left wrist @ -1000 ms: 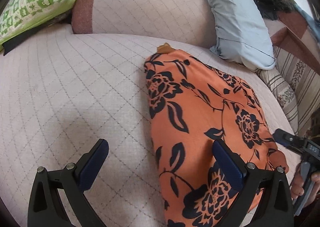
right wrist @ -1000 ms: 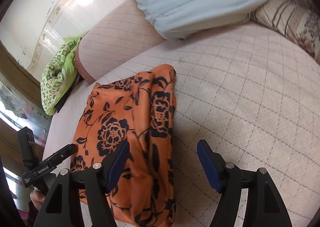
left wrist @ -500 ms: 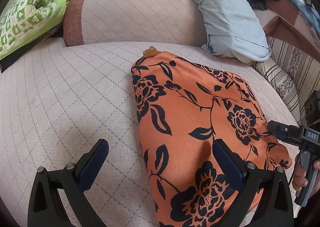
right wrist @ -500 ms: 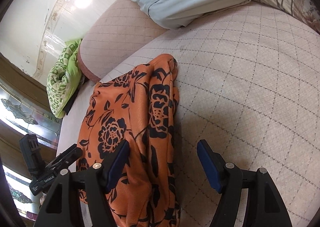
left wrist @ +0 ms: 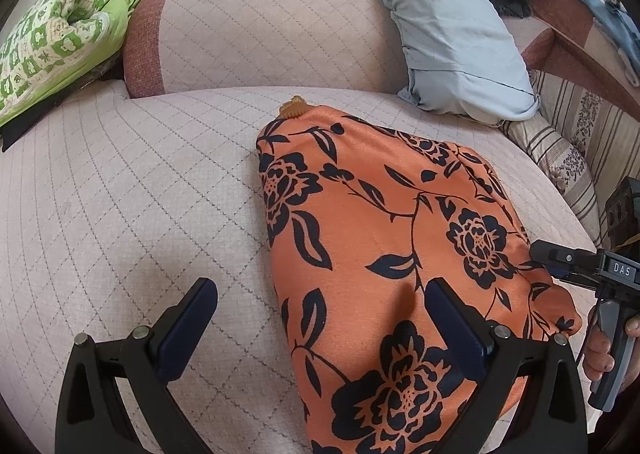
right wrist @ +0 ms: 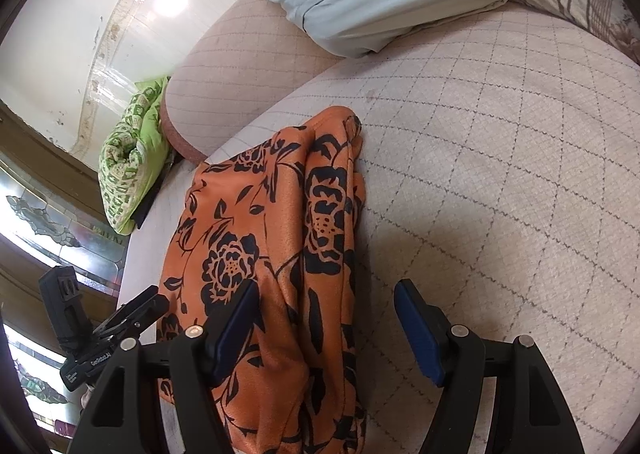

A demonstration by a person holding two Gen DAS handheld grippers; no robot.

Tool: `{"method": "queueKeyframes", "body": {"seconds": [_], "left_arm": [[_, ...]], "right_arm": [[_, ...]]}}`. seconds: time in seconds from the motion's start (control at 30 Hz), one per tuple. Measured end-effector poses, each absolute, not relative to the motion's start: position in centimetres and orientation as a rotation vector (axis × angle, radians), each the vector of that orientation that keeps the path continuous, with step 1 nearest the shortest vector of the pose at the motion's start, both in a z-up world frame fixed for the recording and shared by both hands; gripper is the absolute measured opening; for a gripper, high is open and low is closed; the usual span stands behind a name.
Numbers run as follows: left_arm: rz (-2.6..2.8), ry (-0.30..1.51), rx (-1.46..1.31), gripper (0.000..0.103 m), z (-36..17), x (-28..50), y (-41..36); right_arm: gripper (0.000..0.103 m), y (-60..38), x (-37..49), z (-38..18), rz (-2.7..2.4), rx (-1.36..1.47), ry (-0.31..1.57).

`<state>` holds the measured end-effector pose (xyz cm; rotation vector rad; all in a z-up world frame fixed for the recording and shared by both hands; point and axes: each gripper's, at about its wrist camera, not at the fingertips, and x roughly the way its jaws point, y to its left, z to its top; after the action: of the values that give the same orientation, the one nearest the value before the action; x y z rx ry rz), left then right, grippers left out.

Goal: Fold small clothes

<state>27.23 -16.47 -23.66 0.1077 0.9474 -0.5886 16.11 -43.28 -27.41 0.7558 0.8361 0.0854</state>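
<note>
An orange garment with a black flower print (left wrist: 384,238) lies folded in a long bundle on the quilted pinkish bed cover (left wrist: 120,206). My left gripper (left wrist: 320,330) hovers open above the garment's near left edge, one pad over bare cover, the other over the cloth. In the right wrist view the same garment (right wrist: 260,238) runs down the left half, and my right gripper (right wrist: 324,326) stands open over its right edge with nothing pinched. The right gripper also shows at the far right of the left wrist view (left wrist: 568,262), held by a hand.
A quilted bolster (left wrist: 256,30) lies across the back. A pale blue pillow (left wrist: 448,26) leans at the back right, with striped cushions (left wrist: 560,150) beside it. A green patterned quilt (left wrist: 60,42) sits back left. Bare cover spreads to the right of the garment (right wrist: 500,182).
Both views have shifted slightly: the garment sits a little lower and more central in the left wrist view. Both grippers stay open and the garment keeps its shape.
</note>
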Motion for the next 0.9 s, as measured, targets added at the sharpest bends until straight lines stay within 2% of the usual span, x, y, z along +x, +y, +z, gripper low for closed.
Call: {"method": "queueKeyframes", "body": {"seconds": [0.5, 0.9], "left_arm": [[-0.625, 0.966, 0.098, 0.103, -23.9, 27.1, -17.0], [-0.649, 1.036, 0.115, 0.103, -26.2, 27.5, -18.4]], "right_arm": [[0.073, -42.8, 16.5, -27.9, 0.107, 0.759, 0.852], [0.076, -42.8, 17.2, -29.4, 0.166, 0.827, 0.84]]}}
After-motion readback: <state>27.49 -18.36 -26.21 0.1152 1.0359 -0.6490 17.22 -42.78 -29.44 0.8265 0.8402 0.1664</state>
